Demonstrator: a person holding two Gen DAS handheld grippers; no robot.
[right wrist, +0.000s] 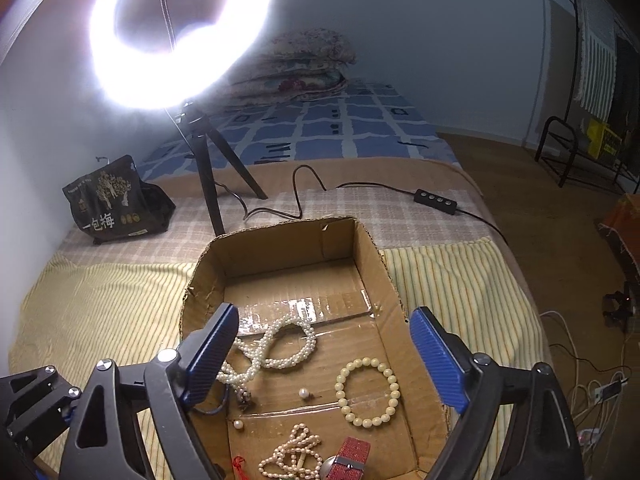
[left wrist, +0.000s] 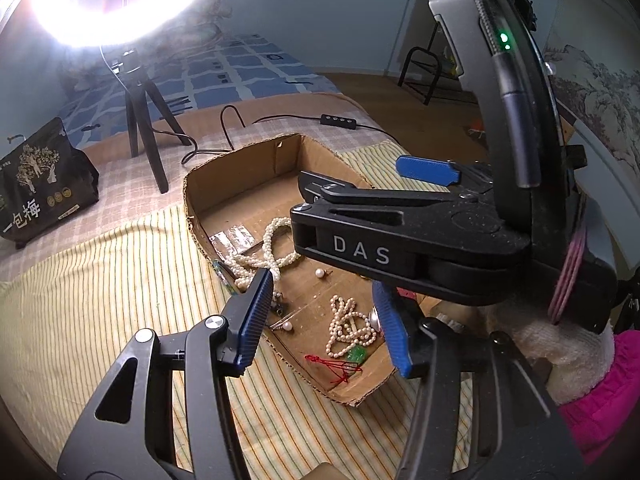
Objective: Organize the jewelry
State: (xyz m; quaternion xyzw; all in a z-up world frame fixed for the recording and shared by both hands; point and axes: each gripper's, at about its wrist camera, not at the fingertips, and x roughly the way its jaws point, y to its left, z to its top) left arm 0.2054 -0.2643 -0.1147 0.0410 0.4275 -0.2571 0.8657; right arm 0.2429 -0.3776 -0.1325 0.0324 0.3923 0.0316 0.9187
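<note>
Both your grippers hover wide open and empty over the shallow brown cardboard box (right wrist: 372,256) on the striped yellow cloth (right wrist: 460,292): left gripper (left wrist: 326,320) above a small pearl strand (left wrist: 348,326), right gripper (right wrist: 324,354) above the cream beaded bracelet (right wrist: 368,392) and twisted white pearl necklace (right wrist: 280,344).

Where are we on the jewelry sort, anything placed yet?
Done: nothing looks sorted; the twisted pearl necklace, cream bead bracelet, loose pearl and small pearl strand lie scattered in the cardboard box. In hand: nothing; left gripper and right gripper hover open over it. Left: all of it.
</note>
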